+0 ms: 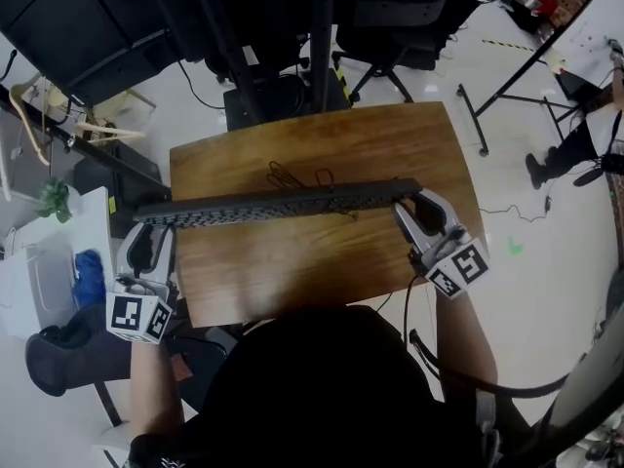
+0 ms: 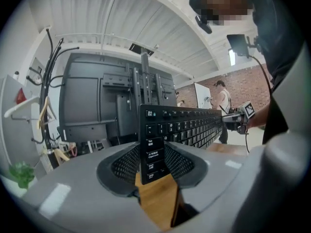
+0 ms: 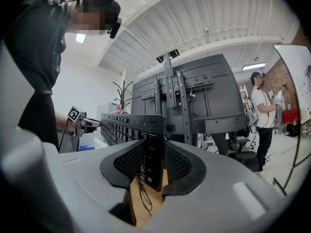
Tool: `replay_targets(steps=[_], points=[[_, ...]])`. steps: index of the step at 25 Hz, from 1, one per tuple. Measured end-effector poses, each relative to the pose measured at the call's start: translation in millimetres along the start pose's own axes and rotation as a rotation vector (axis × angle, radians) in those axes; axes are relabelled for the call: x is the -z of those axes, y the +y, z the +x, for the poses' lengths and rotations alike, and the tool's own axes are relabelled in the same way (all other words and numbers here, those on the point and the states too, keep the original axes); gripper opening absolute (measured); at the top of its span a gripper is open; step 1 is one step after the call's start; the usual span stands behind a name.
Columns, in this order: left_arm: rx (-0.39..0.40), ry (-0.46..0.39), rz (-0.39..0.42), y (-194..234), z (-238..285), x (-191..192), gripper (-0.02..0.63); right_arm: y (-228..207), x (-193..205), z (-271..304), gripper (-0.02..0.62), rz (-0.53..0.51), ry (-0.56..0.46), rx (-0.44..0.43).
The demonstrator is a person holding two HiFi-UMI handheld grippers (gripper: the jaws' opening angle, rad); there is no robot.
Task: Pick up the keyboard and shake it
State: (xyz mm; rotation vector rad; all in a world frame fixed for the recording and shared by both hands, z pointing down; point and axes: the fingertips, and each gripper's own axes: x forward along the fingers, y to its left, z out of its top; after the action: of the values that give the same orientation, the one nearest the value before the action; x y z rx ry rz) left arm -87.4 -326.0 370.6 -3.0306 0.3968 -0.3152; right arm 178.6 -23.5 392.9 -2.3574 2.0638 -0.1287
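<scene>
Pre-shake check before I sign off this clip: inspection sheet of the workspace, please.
Surface: wooden table, bare wood showing.
Job's things: black keyboard, tipped on edge, one end in each claw.
Clutter: nothing seen.
Claws: left claw shut on the keyboard's left end; right claw shut on its right end.
Cables: thin black cable looped on the table behind the keyboard.
Surroundings: black screen stand behind, plant at left, bystander far off.

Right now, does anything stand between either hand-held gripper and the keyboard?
Nothing visible does. The left hand-held gripper is shut on the left end of the keyboard, and the right hand-held gripper on its right end, holding it over the table.
</scene>
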Motion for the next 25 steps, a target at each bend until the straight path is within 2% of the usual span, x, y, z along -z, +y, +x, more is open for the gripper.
replay_targets(steps=[7,16,19,25], points=[[0.024,0.208,-0.143,-0.8,16.3,103.3,0.152,-2.8,87.5,16.9,0.121,0.131,0.199,-0.026],[0.083,0.540,-0.331,-20.9,40.3,243.4,0.152,-19.1,216.8,32.0,0.126,0.343,0.517,-0.016],[0.073,0.595,-0.357,-14.8,45.3,267.7,0.153,-15.4,238.6,39.7,0.126,0.371,0.570,-0.013],[0.098,0.642,-0.353,-16.6,62.1,285.6,0.155,-19.7,260.9,36.9,0.129,0.387,0.625,0.033]])
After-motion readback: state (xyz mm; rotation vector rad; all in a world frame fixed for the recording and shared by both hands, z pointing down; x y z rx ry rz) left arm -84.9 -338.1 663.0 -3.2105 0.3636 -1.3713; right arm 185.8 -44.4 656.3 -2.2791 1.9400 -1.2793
